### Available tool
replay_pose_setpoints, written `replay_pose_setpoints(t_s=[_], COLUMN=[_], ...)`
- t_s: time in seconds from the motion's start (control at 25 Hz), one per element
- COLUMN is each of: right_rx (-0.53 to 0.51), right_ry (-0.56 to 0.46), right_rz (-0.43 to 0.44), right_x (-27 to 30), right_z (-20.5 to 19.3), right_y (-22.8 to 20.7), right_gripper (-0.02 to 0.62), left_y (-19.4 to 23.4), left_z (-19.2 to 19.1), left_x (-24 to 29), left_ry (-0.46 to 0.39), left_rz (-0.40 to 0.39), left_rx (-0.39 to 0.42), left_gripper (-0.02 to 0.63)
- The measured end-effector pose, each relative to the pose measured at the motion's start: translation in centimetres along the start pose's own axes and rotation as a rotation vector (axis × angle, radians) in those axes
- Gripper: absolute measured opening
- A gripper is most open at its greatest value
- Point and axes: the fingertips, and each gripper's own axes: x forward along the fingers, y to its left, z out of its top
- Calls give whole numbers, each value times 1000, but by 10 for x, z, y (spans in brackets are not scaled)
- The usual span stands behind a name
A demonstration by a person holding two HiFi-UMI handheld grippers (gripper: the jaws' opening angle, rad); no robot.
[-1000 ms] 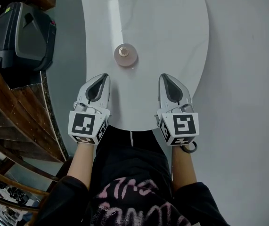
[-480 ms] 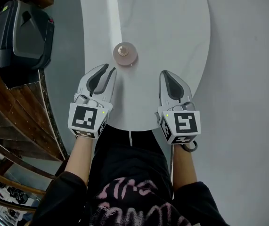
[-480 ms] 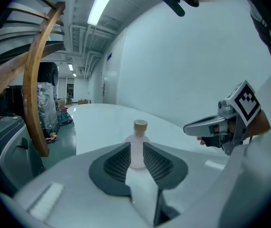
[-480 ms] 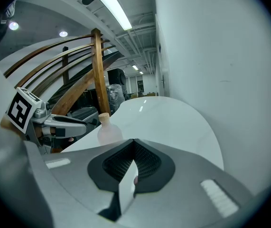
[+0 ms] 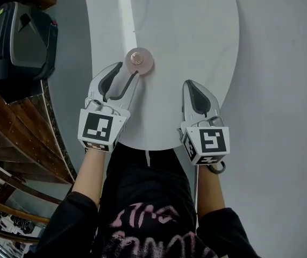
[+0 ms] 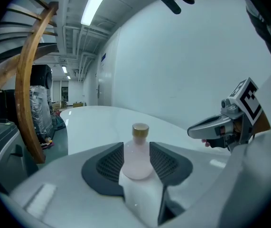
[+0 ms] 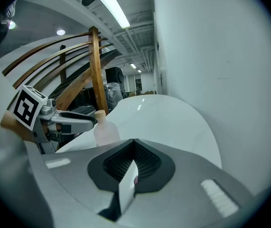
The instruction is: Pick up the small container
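Observation:
The small container is a pale pink bottle (image 5: 138, 61) with a gold cap, upright on the round white table (image 5: 196, 31). My left gripper (image 5: 127, 71) is open, its fingertips reaching either side of the bottle's near side. In the left gripper view the bottle (image 6: 137, 156) stands between the two dark pads (image 6: 109, 165), with a narrow gap on each side. My right gripper (image 5: 194, 86) is shut and holds nothing, lying over the table's near right part. From the right gripper view (image 7: 134, 161) the bottle (image 7: 106, 131) shows at the left, beside the left gripper (image 7: 71, 120).
A black and grey case (image 5: 21, 36) sits on the floor left of the table. Curved wooden rails (image 5: 5, 128) run along the near left. The table's near edge (image 5: 148, 147) lies just in front of the person's body. Grey floor (image 5: 282, 117) spreads to the right.
My left gripper has moved forward to the bottle and opened its jaws around it. The right gripper has barely moved.

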Motion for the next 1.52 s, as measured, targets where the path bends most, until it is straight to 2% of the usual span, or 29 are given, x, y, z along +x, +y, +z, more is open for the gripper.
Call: replay_pose_setpoints(t_s=[0.44, 1.12, 1.52], right_rx=[-7, -6, -4], right_ry=[-8, -22, -19], right_rz=[5, 9, 2], right_x=[19, 43, 41], right_z=[8, 23, 26], right_y=[-2, -10, -15], right_gripper=[11, 11, 11], left_y=[0, 0, -2], left_z=[3, 11, 16], left_x=[16, 35, 36], left_ry=[-4, -24, -29], left_rz=[-27, -48, -48], left_rx=[15, -5, 17], left_gripper=[180, 178, 170])
